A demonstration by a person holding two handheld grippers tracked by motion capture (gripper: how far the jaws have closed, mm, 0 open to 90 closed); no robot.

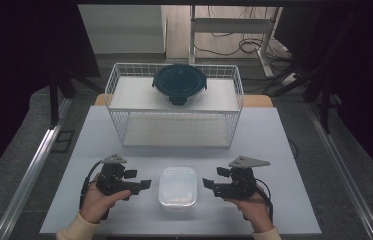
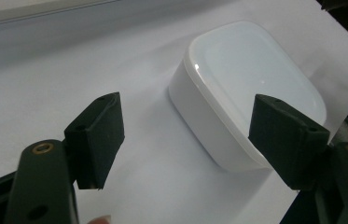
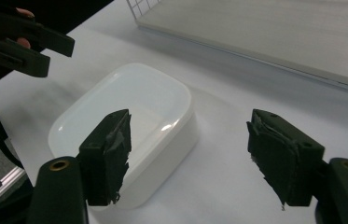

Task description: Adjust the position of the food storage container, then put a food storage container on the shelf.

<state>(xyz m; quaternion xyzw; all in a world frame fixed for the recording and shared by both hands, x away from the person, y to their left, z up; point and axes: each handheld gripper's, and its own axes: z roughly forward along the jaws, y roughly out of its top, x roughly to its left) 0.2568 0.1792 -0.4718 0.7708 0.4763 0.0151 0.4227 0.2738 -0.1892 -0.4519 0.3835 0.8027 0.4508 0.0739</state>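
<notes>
- Left gripper [image 1: 144,185] held low at the near edge of the white table [image 1: 274,150], jaws released and empty.
- Right gripper [image 1: 208,184] opposite, jaws likewise spread, gripping nothing.
- White lidded box [image 1: 178,186] flat on the table between both grippers, untouched.
- Farther back, wire basket [image 1: 119,80] with dark round container [image 1: 179,83] on top.

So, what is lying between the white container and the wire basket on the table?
Nothing: the high view shows bare white table between the white container and the wire basket.
</notes>
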